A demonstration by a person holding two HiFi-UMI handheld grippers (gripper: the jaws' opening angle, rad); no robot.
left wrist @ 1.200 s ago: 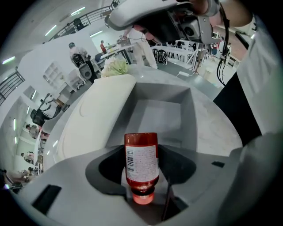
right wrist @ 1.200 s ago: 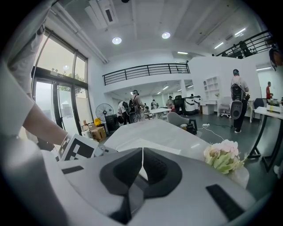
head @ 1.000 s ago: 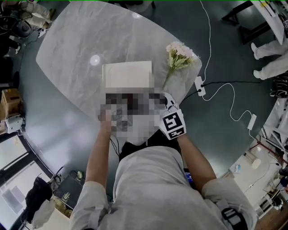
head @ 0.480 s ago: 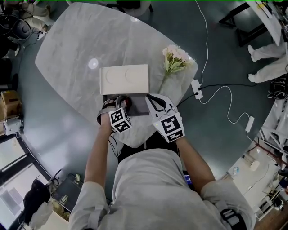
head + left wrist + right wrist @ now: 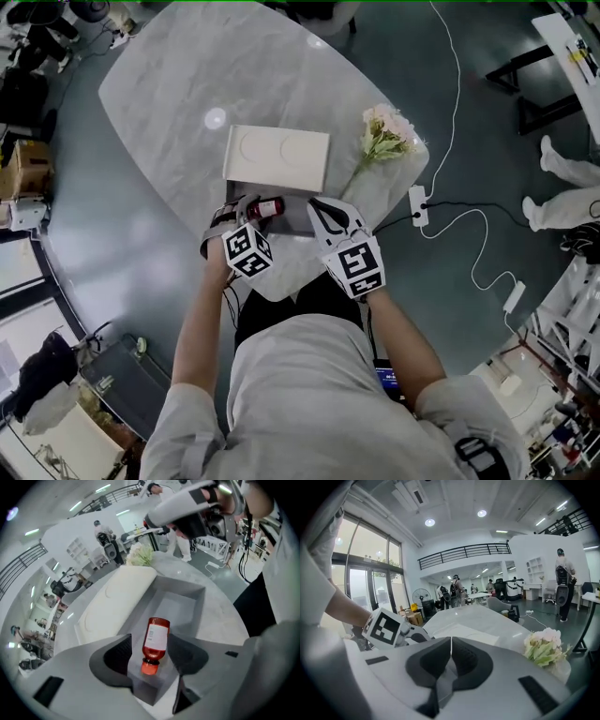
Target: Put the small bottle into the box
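The small red bottle (image 5: 269,208), white-labelled with an orange cap, lies on its side at the left end of the grey box (image 5: 298,220), cap toward me. The box's white lid (image 5: 277,155) stands folded back behind it. In the left gripper view the bottle (image 5: 157,637) rests over the box's near corner (image 5: 187,597) between the spread jaws of my left gripper (image 5: 150,641), with a gap on its left side. My left gripper (image 5: 246,211) is open around it. My right gripper (image 5: 319,204), just right of it over the box, is shut and empty (image 5: 450,644).
A bunch of pale flowers (image 5: 386,141) lies on the marble table (image 5: 169,94) right of the box, near the table edge. A power strip with white cables (image 5: 417,183) lies on the floor at the right. A person in white stands at the far right (image 5: 572,187).
The head view has shifted. The bottle now shows more fully beyond my left gripper's jaws at the box's left end. Both grippers stay at the box's near side.
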